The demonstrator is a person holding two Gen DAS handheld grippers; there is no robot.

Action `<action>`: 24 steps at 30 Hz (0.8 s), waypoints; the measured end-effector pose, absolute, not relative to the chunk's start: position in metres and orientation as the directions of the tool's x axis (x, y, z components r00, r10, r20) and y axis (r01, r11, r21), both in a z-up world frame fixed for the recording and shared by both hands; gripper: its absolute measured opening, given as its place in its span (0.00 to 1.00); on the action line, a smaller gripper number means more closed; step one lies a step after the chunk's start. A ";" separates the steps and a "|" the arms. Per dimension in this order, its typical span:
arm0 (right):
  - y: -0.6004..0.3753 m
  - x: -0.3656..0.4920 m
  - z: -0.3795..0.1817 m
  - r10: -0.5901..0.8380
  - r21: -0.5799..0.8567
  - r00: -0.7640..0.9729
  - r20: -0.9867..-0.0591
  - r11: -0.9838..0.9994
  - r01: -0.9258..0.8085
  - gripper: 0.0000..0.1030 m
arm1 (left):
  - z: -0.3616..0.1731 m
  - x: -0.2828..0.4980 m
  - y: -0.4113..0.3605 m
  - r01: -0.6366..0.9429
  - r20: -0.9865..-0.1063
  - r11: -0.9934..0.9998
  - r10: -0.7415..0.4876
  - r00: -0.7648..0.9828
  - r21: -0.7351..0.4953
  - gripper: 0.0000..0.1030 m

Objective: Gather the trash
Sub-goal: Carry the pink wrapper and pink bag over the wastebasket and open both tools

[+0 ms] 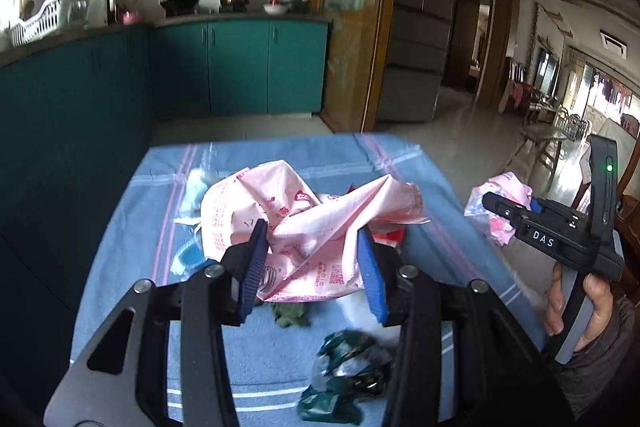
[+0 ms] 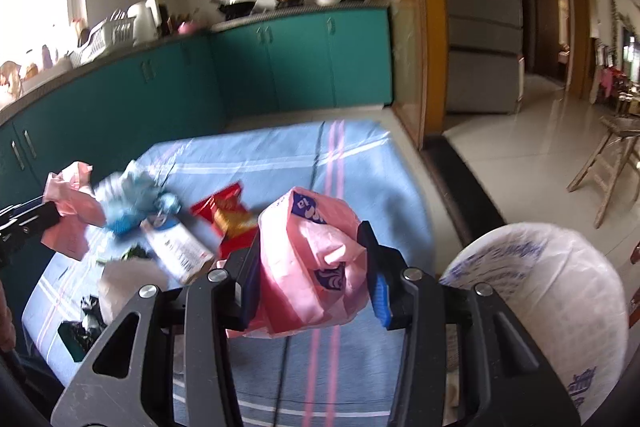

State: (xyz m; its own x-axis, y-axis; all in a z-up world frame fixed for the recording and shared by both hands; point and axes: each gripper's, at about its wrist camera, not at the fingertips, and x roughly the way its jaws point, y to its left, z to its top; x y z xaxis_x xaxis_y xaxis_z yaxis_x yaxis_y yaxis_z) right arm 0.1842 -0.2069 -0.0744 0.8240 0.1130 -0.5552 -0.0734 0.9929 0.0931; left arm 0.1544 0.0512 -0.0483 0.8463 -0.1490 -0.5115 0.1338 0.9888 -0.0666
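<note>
Lined trash bin (image 2: 560, 307) sits right of the blue-cloth table (image 1: 280, 155), so carry both loads there. Your left gripper (image 1: 316, 263) is clamped on the big pink wrapper (image 1: 304, 223), and your right gripper (image 2: 316, 267) on the pink tissue pack wrapper (image 2: 312, 259). Keep both squeezed until over the rim.

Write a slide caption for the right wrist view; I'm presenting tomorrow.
Right gripper clamps a crumpled pink wrapper above the blue tablecloth, beside the lined bin.

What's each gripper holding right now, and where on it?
Left gripper: crumpled pink printed plastic wrapper, pinched across its near middle. Right gripper: pink plastic bag, across its bunched body.
</note>
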 end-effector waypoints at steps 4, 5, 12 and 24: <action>-0.241 0.171 -0.061 0.047 0.093 0.859 -0.510 0.996 0.001 0.43 | -0.028 0.148 0.028 0.200 -0.475 0.977 -0.213 0.853 -0.079 0.43; -0.252 0.169 -0.059 0.026 0.097 0.863 -0.505 0.995 0.027 0.43 | -0.024 0.149 0.017 0.228 -0.475 0.970 -0.239 0.847 -0.080 0.43; -0.336 0.147 -0.052 -0.142 0.137 0.857 -0.495 0.961 0.239 0.43 | -0.037 0.172 -0.087 0.452 -0.544 0.886 -0.430 0.720 -0.103 0.43; -0.409 0.117 -0.067 -0.232 0.169 0.799 -0.554 0.909 0.381 0.43 | -0.112 0.199 -0.250 0.665 -0.685 0.744 -0.518 0.513 -0.064 0.47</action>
